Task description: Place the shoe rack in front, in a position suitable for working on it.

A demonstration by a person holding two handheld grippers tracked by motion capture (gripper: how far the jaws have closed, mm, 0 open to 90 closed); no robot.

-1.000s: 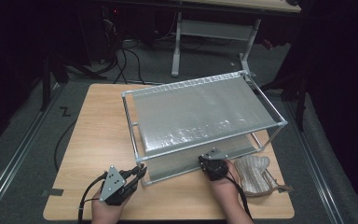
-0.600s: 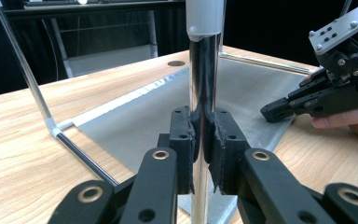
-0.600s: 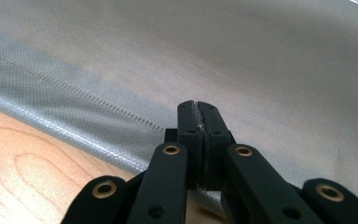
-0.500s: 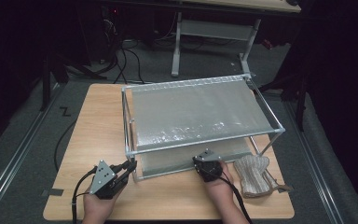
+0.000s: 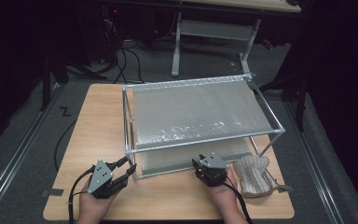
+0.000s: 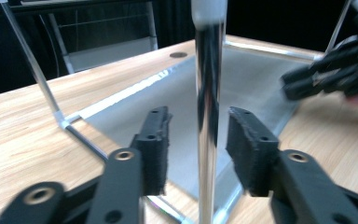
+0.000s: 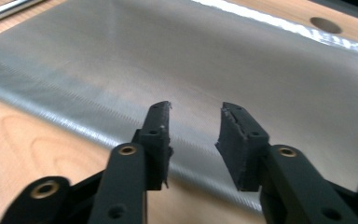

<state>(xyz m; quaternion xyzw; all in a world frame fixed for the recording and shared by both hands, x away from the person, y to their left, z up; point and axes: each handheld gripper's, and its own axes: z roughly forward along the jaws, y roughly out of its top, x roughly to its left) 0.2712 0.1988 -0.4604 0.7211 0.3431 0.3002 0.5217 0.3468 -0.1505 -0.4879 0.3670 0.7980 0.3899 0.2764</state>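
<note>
A chrome wire rack (image 5: 200,140) with two grey sheet shelves stands on the wooden table (image 5: 93,126). My left gripper (image 5: 127,167) is at the rack's front left corner. In the left gripper view its jaws (image 6: 200,126) have just been opening and stand apart on either side of the upright corner post (image 6: 208,70), with neither pad touching it. My right gripper (image 5: 201,161) is at the front edge of the lower shelf (image 5: 191,156). Its jaws (image 7: 196,112) have also just been opening, over the grey sheet (image 7: 242,56), with nothing between the pads.
A knitted beige mitt (image 5: 255,175) lies on the table just right of my right hand. Bare wood runs along the rack's left side and front. Cables trail off the table's left edge. A metal stand (image 5: 212,28) is on the floor beyond.
Both grippers were shut on the rack's front and have opened. The rack has shifted a little to the left, and both hands remain at its front.
</note>
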